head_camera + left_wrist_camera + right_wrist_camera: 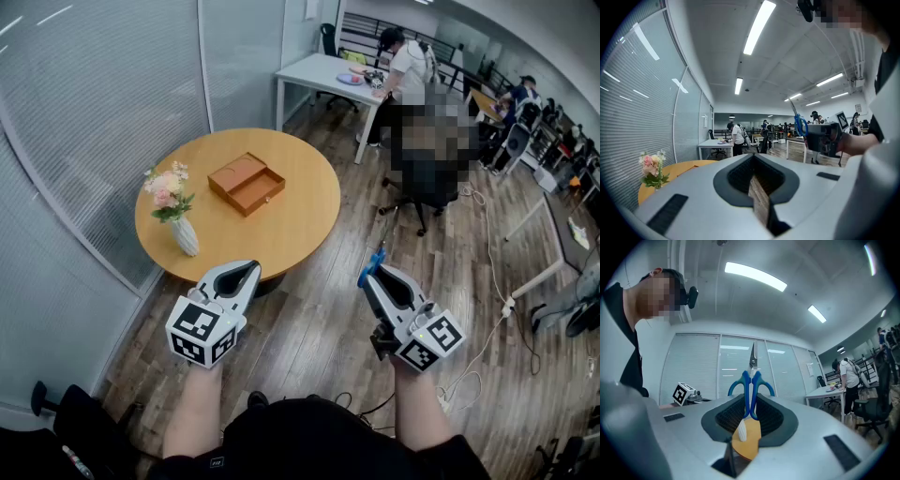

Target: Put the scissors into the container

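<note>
The brown wooden container (pixel 246 183) lies open on the round wooden table (pixel 300 225), well ahead of both grippers. Over the wood floor in front of the table, my right gripper (pixel 373 277) is shut on the blue-handled scissors (pixel 377 260). In the right gripper view the scissors (pixel 751 380) stand upright between the jaws, handles low and blades pointing up. The left gripper view shows the scissors (pixel 800 123) off to its right. My left gripper (pixel 249 271) hovers at the table's near edge, jaws together and nothing in them.
A white vase of flowers (pixel 175 214) stands on the table's left side, near my left gripper. A glass wall with blinds (pixel 84 122) runs along the left. Beyond the table are a white desk (pixel 323 73), a person, office chairs and floor cables (pixel 487 328).
</note>
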Demonstrator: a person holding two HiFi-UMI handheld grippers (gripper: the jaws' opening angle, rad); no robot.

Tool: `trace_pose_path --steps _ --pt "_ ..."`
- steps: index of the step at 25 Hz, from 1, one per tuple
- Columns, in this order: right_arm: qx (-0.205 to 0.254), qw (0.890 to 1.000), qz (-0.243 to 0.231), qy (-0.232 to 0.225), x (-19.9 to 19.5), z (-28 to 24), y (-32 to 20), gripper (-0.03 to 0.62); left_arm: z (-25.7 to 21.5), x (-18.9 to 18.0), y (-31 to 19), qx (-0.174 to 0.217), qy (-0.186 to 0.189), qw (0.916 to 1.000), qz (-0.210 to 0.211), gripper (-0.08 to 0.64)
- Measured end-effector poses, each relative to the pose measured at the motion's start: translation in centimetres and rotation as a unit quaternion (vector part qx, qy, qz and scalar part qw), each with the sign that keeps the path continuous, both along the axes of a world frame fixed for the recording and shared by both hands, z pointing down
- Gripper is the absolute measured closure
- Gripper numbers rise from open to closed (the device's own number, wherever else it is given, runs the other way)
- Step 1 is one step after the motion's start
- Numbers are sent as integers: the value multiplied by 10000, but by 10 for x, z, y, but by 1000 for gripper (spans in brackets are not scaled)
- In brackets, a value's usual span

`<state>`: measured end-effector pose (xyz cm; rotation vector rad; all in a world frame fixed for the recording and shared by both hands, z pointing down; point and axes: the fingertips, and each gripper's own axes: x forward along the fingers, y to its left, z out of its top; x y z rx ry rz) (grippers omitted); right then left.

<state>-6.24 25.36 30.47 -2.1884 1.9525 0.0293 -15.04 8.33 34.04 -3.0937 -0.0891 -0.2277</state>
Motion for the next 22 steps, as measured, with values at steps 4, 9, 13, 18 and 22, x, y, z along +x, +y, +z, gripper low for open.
trace_pose_path --steps 4,9,13,18,22 --pt "-2 10000 -2 2 2 0 3 502 -1 3 5 7 5 10000 26 546" --pt "-1 10000 2 -20 2 3 14 502 -1 5 16 -5 3 10000 55 546" --pt "44 10000 87 -9 8 2 26 502 0 9 25 -15 12 10000 56 546" --pt "177 9998 125 23 14 -3 53 500 2 13 43 -46 39 10000 30 546" --pt "204 9997 99 -31 19 3 79 501 5 14 67 -85 113 9999 -57 546"
